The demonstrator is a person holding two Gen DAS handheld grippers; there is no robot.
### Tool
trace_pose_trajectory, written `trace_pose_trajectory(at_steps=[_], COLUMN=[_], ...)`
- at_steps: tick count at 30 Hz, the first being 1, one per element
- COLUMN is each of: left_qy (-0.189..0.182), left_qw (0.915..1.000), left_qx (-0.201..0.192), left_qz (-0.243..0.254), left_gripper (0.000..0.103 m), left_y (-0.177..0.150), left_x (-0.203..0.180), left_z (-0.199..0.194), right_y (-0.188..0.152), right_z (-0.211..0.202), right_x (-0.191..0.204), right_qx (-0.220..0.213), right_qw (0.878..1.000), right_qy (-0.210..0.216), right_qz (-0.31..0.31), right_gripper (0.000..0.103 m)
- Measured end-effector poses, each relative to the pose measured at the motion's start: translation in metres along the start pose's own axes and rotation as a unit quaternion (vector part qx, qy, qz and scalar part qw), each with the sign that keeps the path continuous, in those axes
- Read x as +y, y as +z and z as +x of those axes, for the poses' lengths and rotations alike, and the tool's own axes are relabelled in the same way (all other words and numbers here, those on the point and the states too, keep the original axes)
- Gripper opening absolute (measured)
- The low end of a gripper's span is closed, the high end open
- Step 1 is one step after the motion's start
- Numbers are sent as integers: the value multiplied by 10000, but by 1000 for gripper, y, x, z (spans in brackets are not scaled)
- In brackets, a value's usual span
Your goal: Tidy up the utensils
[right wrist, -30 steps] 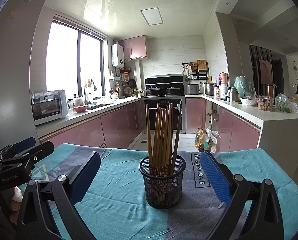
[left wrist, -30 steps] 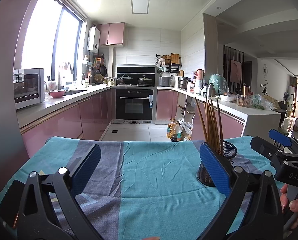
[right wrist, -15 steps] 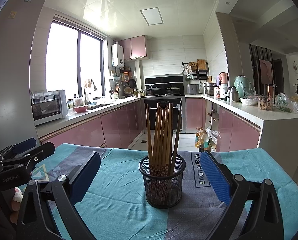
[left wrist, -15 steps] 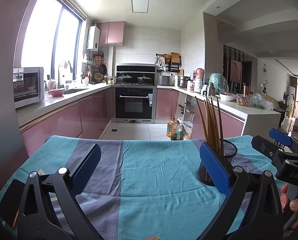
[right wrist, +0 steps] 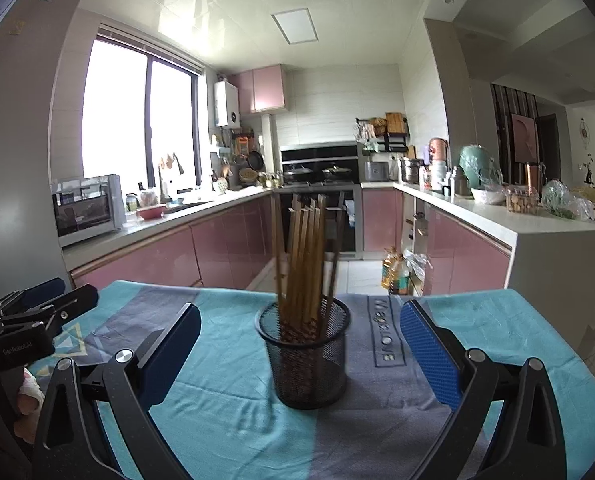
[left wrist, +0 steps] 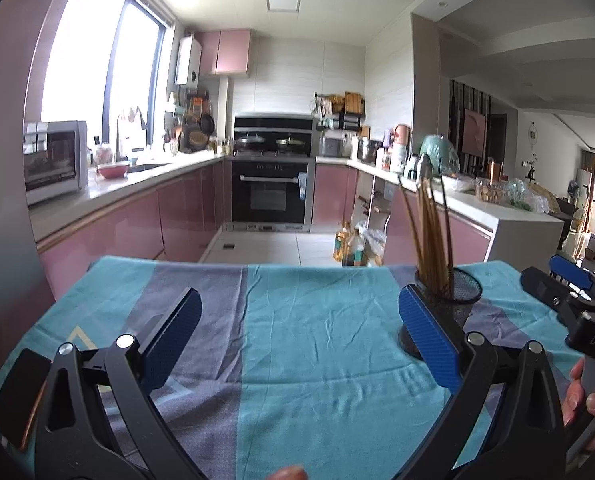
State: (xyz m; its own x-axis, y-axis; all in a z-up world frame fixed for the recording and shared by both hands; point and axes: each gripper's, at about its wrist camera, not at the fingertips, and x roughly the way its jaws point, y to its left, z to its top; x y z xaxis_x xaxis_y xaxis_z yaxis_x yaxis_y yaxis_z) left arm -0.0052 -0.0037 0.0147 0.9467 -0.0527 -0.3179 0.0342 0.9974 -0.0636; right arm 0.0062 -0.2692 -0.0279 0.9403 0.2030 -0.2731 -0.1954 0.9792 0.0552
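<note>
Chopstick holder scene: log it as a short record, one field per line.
holder: black mesh cup, upright on the cloth
contents: wooden chopsticks, standing on end, fanned slightly
surface: table under a teal and grey cloth
right gripper: open, the mesh cup in line between its blue pads, not touched
left gripper: open, over bare cloth, the mesh cup off to its right
loose utensils on cloth: none in view
background: kitchen with pink cabinets and a black oven
</note>
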Motion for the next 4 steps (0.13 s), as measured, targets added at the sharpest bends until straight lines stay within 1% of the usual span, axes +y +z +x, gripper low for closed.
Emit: trace_pose_trajectory(at_steps=[1, 3, 4], left_qy=[9, 32, 54], left_qw=[9999, 9993, 9984], left_qx=[141, 376, 557], left_qz=[0, -9, -34], left_gripper=[97, 97, 97], left_y=[-3, -8, -11], left_x=[4, 10, 15], left_z=[6, 17, 24], right_y=[-2, -8, -11], right_z=[3, 14, 21], right_x=[-6, -26, -34], right_qx=[99, 422, 613], right_qw=[9999, 9985, 9970], right_qy=[-63, -346, -456], right_qz=[20, 94, 89], right_gripper=[97, 97, 97])
